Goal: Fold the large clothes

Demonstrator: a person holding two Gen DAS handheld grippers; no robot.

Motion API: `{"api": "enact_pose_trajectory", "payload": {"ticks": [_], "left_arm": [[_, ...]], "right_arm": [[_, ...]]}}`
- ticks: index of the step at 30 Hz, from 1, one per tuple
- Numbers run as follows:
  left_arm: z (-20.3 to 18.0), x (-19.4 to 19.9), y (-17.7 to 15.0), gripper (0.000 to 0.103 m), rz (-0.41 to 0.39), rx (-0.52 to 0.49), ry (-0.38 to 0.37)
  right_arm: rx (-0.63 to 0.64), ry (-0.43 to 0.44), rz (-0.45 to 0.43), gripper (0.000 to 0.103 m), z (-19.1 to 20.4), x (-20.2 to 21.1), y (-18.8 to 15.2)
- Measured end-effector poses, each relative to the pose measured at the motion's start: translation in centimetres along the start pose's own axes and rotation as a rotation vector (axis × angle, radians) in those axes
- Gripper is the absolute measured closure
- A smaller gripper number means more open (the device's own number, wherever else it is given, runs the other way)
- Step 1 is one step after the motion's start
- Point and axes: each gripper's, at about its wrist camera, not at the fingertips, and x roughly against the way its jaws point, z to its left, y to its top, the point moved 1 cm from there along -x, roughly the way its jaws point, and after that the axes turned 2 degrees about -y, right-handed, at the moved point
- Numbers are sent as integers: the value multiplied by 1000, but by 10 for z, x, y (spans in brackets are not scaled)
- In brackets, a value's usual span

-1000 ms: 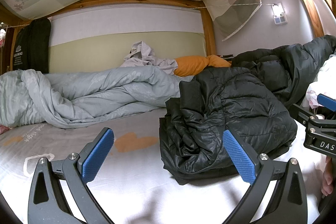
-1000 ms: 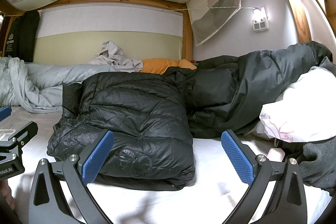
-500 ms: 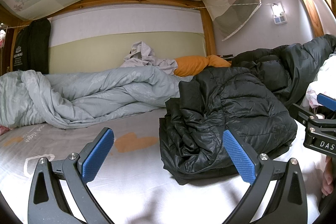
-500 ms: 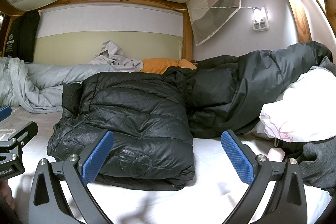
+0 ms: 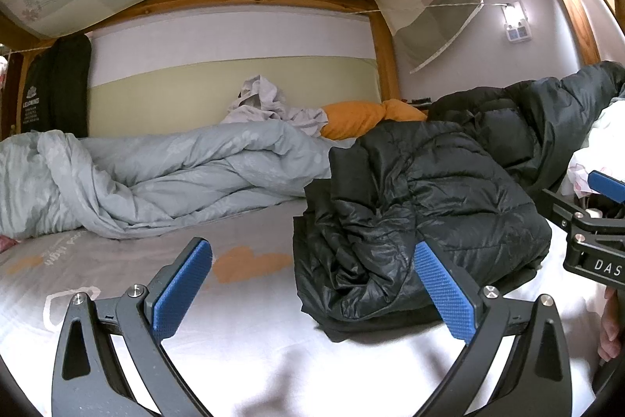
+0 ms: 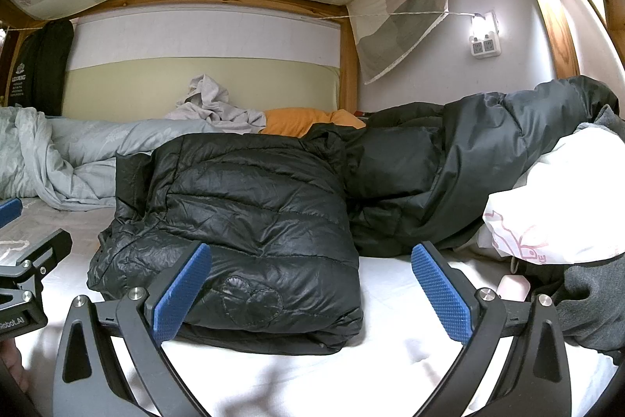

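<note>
Jacket [image 6: 250, 233], black and quilted, lies folded into a thick bundle on the white sheet [image 6: 390, 284] near the front edge of the bed, touching a second, darker coat [image 6: 488, 159] heaped behind it toward the right side. A grey duvet [image 5: 156, 174] lies bunched along the far edge; one orange pillow [image 5: 359, 114] sits beyond it. Left gripper [image 5: 312, 294] and right gripper [image 6: 312, 294]: two in all, each spread wide, holding nothing, poised just in front of the bundle. Risk, as judged: the slippery padded fabric may spring open if a fold is nudged or lifted unevenly.
</note>
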Motion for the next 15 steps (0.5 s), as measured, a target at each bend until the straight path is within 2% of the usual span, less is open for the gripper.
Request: {"api": "enact_pose_trajectory", "payload": {"ticks": [15], "left_arm": [[0, -1, 0, 0, 2, -4, -3]], "right_arm": [[-2, 1, 3, 0, 0, -1, 0]]}}
